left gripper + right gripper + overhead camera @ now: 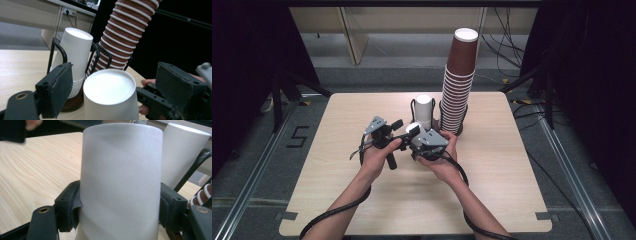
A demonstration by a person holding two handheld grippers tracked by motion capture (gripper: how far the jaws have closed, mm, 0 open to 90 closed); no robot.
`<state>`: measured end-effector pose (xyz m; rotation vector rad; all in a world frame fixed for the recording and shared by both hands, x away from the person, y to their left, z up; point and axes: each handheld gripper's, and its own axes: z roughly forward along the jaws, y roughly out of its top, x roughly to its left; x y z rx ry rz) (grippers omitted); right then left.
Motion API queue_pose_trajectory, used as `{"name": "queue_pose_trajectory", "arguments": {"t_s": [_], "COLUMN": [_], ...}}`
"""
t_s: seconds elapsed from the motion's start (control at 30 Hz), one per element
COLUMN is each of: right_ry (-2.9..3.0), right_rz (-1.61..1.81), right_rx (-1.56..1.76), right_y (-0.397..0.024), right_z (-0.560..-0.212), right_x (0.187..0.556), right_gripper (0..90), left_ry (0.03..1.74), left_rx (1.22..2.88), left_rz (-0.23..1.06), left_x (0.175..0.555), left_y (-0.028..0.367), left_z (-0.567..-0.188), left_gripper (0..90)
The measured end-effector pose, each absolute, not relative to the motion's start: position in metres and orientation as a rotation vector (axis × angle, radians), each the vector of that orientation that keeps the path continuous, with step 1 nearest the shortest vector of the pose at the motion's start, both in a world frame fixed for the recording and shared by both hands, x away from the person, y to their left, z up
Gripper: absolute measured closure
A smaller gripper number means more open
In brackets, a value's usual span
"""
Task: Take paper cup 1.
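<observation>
Wooden table point(492, 190) carries a tall brown cup stack point(458, 85) and a shorter white cup stack point(424, 111) in a black wire rack. Right gripper point(120, 210) clamps an upside-down white cup point(121, 182) in front of the rack, both pads pressing its sides. Left gripper point(112, 92) jaws stand apart either side of that cup, not touching.

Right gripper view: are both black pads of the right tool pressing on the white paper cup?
Yes, the white paper cup stands upside down between the right tool, with a black pad tight against each side.
</observation>
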<state>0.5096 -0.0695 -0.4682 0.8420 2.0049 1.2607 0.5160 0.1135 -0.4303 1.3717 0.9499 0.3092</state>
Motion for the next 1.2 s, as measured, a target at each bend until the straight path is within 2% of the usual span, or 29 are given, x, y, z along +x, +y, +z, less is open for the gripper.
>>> {"name": "queue_pose_trajectory", "arguments": {"t_s": [0.63,0.93,1.2], "right_ry": [1.955,2.005,2.018], "right_rz": [1.326,1.208,1.024], "right_rx": [0.917,0.793,0.541], "right_y": [-0.086,-0.085,-0.087], "right_z": [-0.468,-0.467,-0.468], "right_x": [0.508,0.505,0.504], "right_gripper": [31.2,31.2,31.1], "left_ry": [0.932,0.934,0.934], "left_rx": [1.378,1.385,1.408], "left_rz": [0.361,0.36,0.355], "left_x": [0.503,0.503,0.505], "left_y": [0.134,0.137,0.137], "left_z": [-0.429,-0.428,-0.429], "left_gripper": [14.6,15.0,15.2]}}
